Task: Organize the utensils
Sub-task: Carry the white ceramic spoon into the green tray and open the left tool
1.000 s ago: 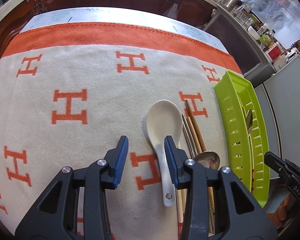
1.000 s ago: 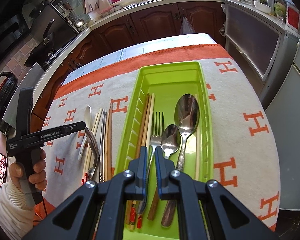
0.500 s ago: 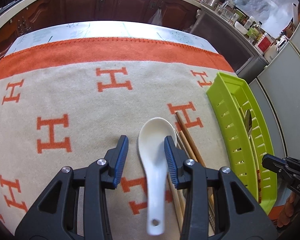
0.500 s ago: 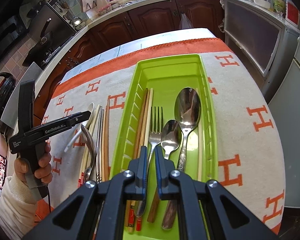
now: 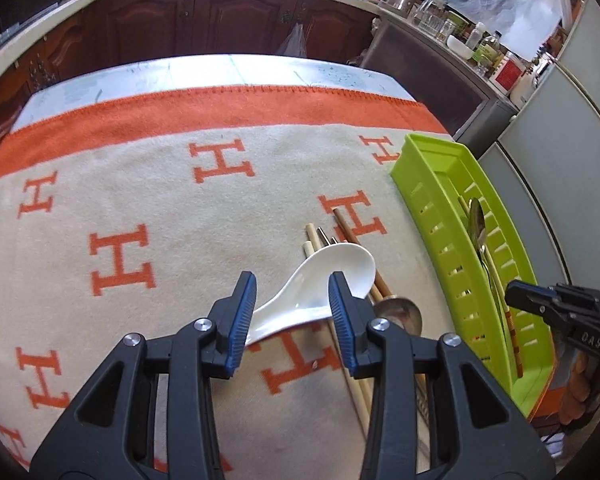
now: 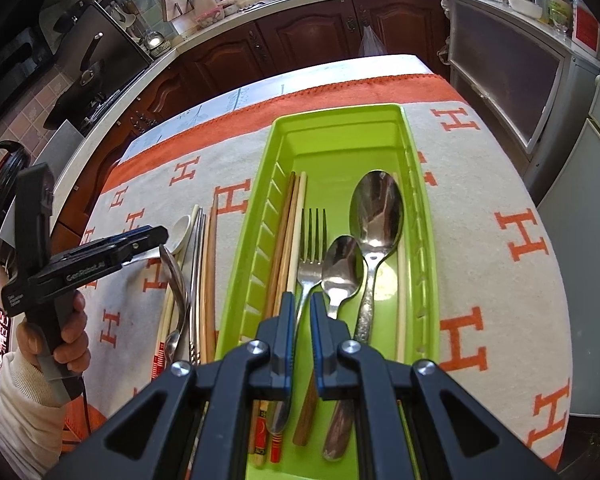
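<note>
Left gripper: left gripper (image 5: 292,304) holds the white ceramic spoon (image 5: 324,280) by its handle between the blue ribbed pads, jaws partly closed on it; the bowl is tilted up to the right, lifted clear of the blanket (image 5: 140,184)
Right gripper: right gripper (image 6: 301,320) hangs over the near end of the tray (image 6: 416,200), jaws almost together with only a narrow slit; nothing gripped
Tray: lime-green plastic, long and rectangular, slotted side walls; lies on the blanket's right part, its near end at the table's near edge
Tray contents: wooden chopsticks (image 6: 290,240), a steel fork (image 6: 312,248), a small spoon (image 6: 340,272), a large spoon (image 6: 376,216) with patterned handle; bare floor at the far end
Loose utensils: chopsticks (image 5: 340,232) and a metal spoon (image 5: 400,314) lie on the blanket just left of the tray, under the raised spoon
Open room: blanket is fuzzy cream with orange H marks and an orange border; wide bare stretch to the left and far side
Views: only the right wrist view shows the tray's inside and the person's hand (image 6: 60,332) on the left handle; the left wrist view shows the grip on the spoon closely
</note>
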Motion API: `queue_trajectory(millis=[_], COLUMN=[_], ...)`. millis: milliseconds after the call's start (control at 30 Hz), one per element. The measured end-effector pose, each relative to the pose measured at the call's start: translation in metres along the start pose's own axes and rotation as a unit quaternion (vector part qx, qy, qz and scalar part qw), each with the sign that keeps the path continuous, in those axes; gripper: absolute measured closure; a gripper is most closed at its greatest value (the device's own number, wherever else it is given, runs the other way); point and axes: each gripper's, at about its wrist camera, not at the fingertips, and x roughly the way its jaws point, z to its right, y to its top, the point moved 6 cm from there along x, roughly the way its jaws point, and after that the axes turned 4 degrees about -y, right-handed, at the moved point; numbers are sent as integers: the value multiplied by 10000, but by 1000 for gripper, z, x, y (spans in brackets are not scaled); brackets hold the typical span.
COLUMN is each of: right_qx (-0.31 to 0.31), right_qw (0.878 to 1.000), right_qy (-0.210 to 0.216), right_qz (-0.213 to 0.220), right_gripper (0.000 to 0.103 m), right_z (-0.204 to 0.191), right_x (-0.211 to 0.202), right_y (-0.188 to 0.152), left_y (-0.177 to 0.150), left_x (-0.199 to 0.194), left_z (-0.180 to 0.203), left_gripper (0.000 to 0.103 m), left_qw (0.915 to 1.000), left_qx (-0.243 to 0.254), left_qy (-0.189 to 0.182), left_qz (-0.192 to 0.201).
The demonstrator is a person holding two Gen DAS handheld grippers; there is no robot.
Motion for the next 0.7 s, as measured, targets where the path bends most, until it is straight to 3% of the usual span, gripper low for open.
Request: queue_trajectory(millis=[200,467,700], right_qx=[-116,-106,-20], right_qw=[9999,9999,10000], right_qy=[62,53,60], right_qz=[-16,-11,-53], right_gripper=[96,96,96], right_z=[-9,-7,-2], right_x=[1,-1,1], right_y=[-3,-4,-5], left_y=[-17,-31,-15], left_x=[-11,9,21], left_z=[4,19,22], left_gripper=[69,69,69], left_qw=[9970,9837,9828], left_qx=[678,1573,1567], left_qy=[359,832,945], left_qz=[-83,-271,-234])
